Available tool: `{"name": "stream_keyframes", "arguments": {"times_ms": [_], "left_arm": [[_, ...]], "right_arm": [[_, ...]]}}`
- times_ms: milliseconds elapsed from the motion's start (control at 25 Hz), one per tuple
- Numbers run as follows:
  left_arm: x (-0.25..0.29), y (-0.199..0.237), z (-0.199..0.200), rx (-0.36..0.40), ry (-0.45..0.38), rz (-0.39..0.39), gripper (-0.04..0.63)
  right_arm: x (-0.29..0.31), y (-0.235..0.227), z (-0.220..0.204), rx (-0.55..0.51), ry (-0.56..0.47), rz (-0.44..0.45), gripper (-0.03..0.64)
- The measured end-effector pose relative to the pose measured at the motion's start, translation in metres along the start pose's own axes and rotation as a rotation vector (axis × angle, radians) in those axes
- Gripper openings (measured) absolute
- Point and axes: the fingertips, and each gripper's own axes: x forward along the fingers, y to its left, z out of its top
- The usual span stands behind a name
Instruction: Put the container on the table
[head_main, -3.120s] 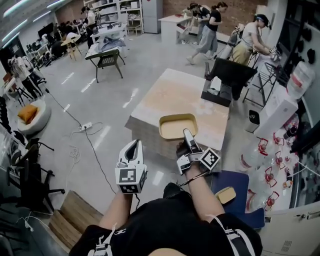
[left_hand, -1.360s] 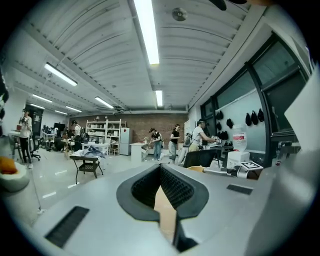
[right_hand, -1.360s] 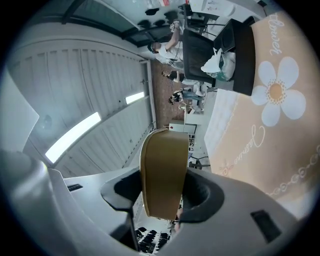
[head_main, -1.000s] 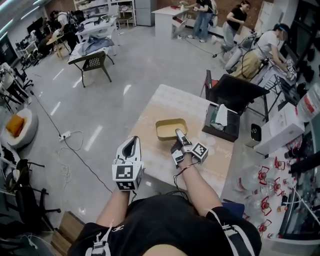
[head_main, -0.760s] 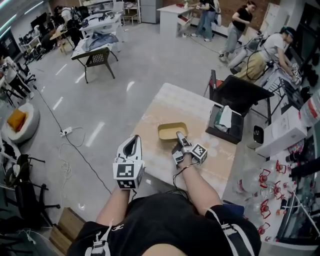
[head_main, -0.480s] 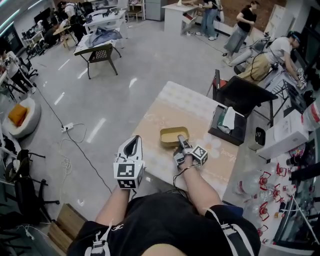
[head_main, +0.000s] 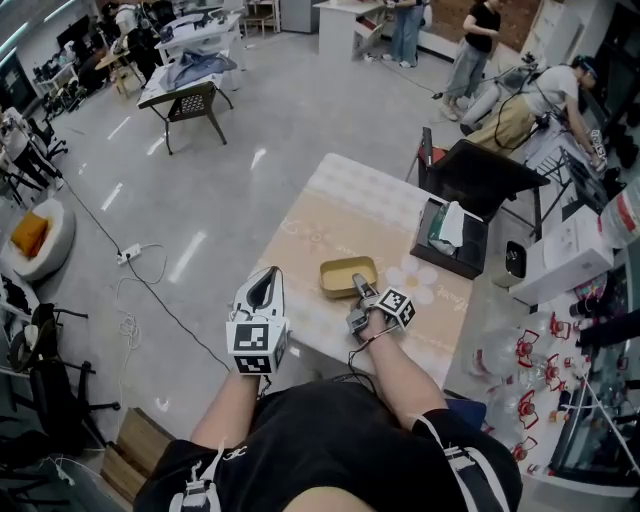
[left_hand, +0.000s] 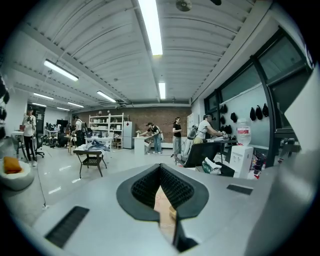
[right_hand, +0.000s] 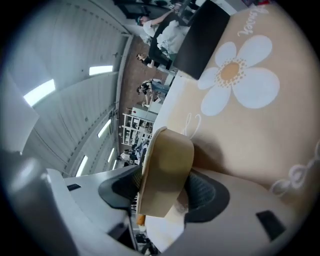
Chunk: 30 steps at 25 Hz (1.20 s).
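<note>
Jaws of the right gripper (right_hand: 165, 192) are opening, with the near wall of the container (right_hand: 167, 170) between the two ribbed pads. The pads stand close on either side of the wall, one inside the rim and one outside. Seen from the head view, the right gripper (head_main: 357, 283) reaches the container (head_main: 347, 275) from the near side, at its right-hand corner.

The container is a shallow tan tray with rounded corners. It sits upright and flat on the table (head_main: 350, 215), near the front edge and about midway across. A white flower print (head_main: 415, 280) lies on the tabletop just to its right.

Jaws of the left gripper (left_hand: 160, 167) are together at the tips, with nothing between them. The left gripper (head_main: 268, 275) hangs over the table's front left edge, apart from the container and to its left.

A black box (head_main: 452, 240) holding something white rests at the table's right edge. A black chair (head_main: 478, 175) stands beyond it.
</note>
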Motion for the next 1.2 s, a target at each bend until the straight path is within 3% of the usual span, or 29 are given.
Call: {"name": "stream_keyframes", "arguments": {"times_ms": [400, 520, 640, 800, 1040, 1200], "left_arm": [[0.005, -0.033, 0.002, -0.008, -0.017, -0.090, 0.014], [0.008, -0.043, 0.003, -0.004, -0.018, -0.124, 0.014], [0.013, -0.056, 0.005, -0.003, -0.021, -0.156, 0.014], [0.019, -0.077, 0.006, 0.005, -0.024, -0.198, 0.014], [0.023, -0.100, 0.017, 0.021, -0.042, -0.254, 0.014], [0.027, -0.119, 0.027, 0.037, -0.064, -0.298, 0.014]], "right_arm": [[-0.064, -0.020, 0.030, -0.388, -0.053, -0.246, 0.295], [-0.086, -0.021, 0.044, -0.509, -0.093, -0.376, 0.309], [-0.107, -0.028, 0.061, -0.553, -0.136, -0.484, 0.322], [-0.131, -0.006, 0.077, -0.639, -0.243, -0.409, 0.294], [-0.187, 0.117, 0.090, -1.097, -0.558, -0.273, 0.162], [-0.227, 0.184, 0.095, -1.192, -0.729, -0.197, 0.044]]}}
